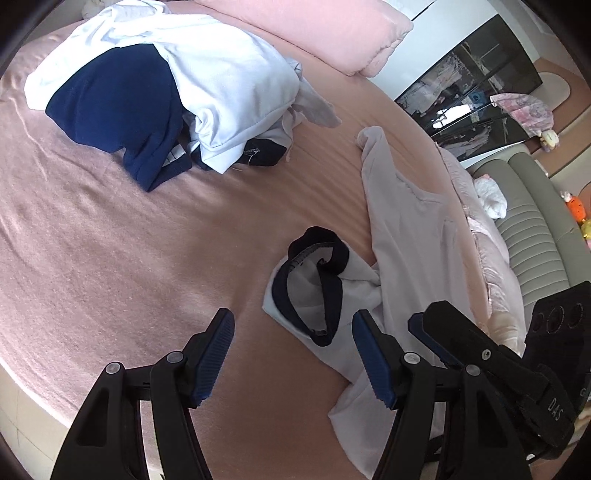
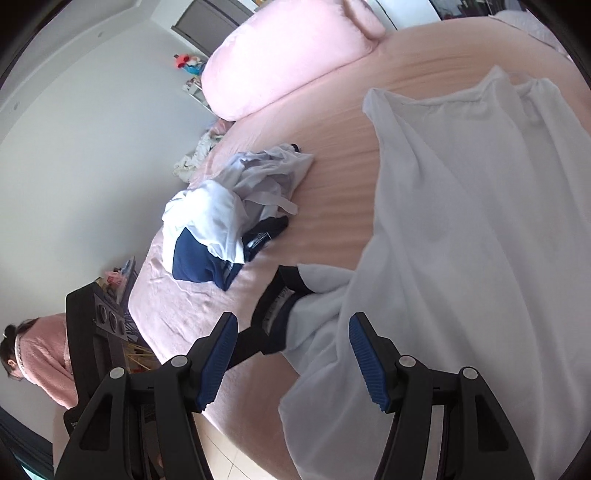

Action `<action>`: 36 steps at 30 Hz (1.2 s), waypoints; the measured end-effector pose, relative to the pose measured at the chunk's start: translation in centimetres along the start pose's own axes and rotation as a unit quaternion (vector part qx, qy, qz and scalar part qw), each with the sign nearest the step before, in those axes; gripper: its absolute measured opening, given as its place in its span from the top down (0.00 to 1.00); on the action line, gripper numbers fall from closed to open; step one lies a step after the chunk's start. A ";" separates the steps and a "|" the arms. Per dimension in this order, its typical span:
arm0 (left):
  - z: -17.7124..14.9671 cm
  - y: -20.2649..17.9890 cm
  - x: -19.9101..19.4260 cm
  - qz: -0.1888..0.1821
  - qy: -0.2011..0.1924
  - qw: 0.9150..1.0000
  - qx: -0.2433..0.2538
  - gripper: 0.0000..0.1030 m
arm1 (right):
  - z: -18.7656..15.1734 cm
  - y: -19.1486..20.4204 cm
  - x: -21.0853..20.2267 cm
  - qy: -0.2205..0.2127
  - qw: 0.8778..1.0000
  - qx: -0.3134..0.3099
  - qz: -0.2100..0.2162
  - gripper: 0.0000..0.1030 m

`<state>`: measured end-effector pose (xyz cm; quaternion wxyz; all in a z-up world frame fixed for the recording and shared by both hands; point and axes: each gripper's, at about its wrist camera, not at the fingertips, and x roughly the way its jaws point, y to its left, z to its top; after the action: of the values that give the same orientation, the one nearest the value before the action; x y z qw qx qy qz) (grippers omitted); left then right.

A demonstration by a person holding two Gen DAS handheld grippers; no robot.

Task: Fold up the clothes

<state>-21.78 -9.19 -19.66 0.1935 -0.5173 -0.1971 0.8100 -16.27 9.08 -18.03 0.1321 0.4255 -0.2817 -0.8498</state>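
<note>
A pale white garment (image 1: 406, 229) with a dark navy collar (image 1: 317, 273) lies spread on the pink bed sheet (image 1: 110, 258). My left gripper (image 1: 291, 354) hovers open just over the collar end, its blue pads touching nothing. One finger of the right gripper (image 1: 454, 332) shows beside it over the same garment. In the right wrist view the garment (image 2: 480, 221) fills the right side, with its collar (image 2: 280, 299) ahead. My right gripper (image 2: 291, 354) stands open above the garment's near edge, with no cloth pinched.
A heap of white and navy clothes (image 1: 184, 92) (image 2: 221, 221) lies farther back on the bed, near a pink pillow (image 1: 314, 29). A grey padded bench (image 1: 535, 229) and a dark cabinet (image 1: 472, 85) stand to the right. The bed's near edge drops to a pale floor (image 2: 236, 454).
</note>
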 end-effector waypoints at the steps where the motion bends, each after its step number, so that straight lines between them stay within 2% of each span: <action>1: 0.0 -0.1 0.1 -0.002 -0.001 1.000 -0.001 0.37 | 0.3 0.3 0.2 0.000 1.000 -0.007 -0.002 0.41; 4: 0.1 -0.4 0.9 0.003 -0.003 1.000 0.000 0.40 | 1.3 2.0 1.1 0.006 0.998 -0.051 -0.040 0.70; 6: 0.1 -0.5 1.6 0.008 -0.006 1.000 -0.001 0.41 | 1.8 2.9 2.0 0.018 0.995 -0.074 -0.058 0.74; 8: 0.0 -0.7 2.0 0.010 -0.015 1.000 -0.003 0.41 | 2.3 3.0 3.1 0.039 0.995 -0.072 -0.059 0.74; 11: 0.0 -0.7 2.0 0.019 -0.027 0.999 -0.003 0.46 | 3.0 2.4 4.9 0.083 0.995 -0.046 -0.030 0.74; 13: -0.2 -0.4 1.8 0.030 -0.030 0.999 -0.011 0.59 | 3.1 1.7 6.1 0.118 0.992 -0.026 -0.022 0.73; 16: -0.5 0.0 1.6 0.046 -0.033 0.998 -0.014 0.72 | 2.4 0.1 7.0 0.133 0.991 0.018 -0.011 0.71; 19: -0.5 0.4 1.4 0.047 -0.032 0.998 -0.015 0.81 | 1.5 -1.5 7.5 0.139 0.989 0.057 0.013 0.69; 23: -0.4 1.8 1.4 0.013 -0.023 0.998 -0.055 0.87 | 1.5 -1.6 7.3 0.137 0.988 0.066 0.024 0.68; 27: -0.4 3.4 1.8 -0.053 -0.004 0.993 -0.109 0.90 | 1.2 -1.3 7.1 0.128 0.989 0.062 0.031 0.60; 33: -1.2 4.8 1.7 -0.082 -0.004 0.986 -0.146 0.92 | 1.0 -1.8 7.7 0.095 0.993 0.062 0.046 0.57; 36: -1.4 5.5 1.7 -0.102 0.000 0.981 -0.167 0.92 | 1.2 -1.5 8.1 0.092 0.994 0.048 0.040 0.57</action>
<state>-21.73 -12.85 -24.35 0.1862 -0.5194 -0.3818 0.7415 -22.07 6.96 -23.54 0.1707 0.4958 -0.3257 -0.7867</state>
